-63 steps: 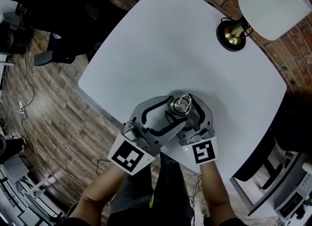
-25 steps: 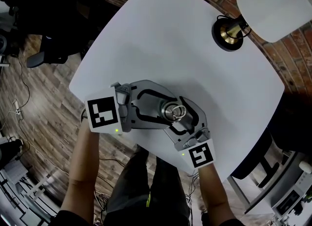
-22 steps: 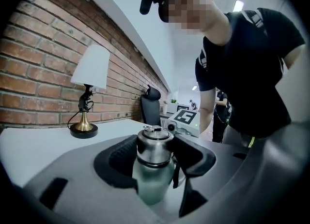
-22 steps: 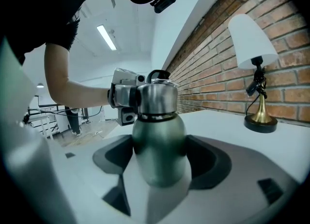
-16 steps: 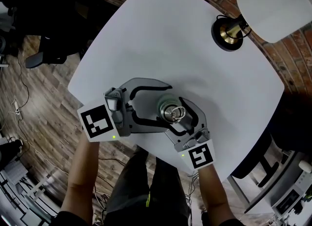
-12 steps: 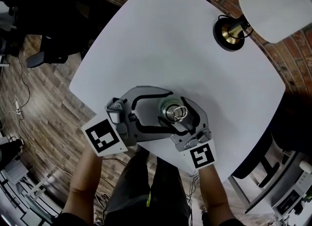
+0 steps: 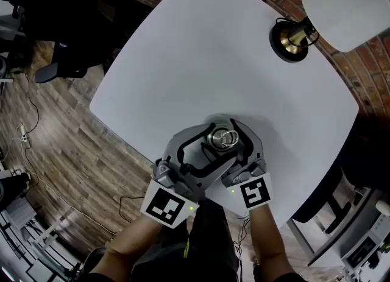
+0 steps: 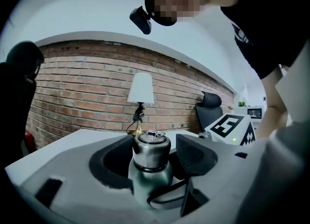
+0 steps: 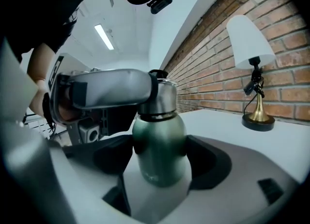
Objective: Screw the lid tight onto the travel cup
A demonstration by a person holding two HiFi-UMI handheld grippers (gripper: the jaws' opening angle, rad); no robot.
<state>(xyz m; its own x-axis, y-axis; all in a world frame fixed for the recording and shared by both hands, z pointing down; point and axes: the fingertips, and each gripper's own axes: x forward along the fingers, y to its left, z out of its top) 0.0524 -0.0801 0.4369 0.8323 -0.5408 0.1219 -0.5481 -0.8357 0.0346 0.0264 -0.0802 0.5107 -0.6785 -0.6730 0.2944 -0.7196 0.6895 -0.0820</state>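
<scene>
Left gripper view shows your left gripper [image 8: 153, 157] with its jaws spread around the lid [image 8: 151, 149]. They have just been closing in, but a thin gap shows on one side, so they do not squeeze it yet. Your right gripper [image 9: 163, 162] pinches the fat green belly of the travel cup [image 9: 160, 145]. The cup stands upright, low in the middle of the head view, near the front edge of the white table [image 7: 201, 49]. It looks like hard, smooth metal, so it may slip. Squeeze firmly. Take the shiny round lid by its side wall, not the little ring on top.
</scene>
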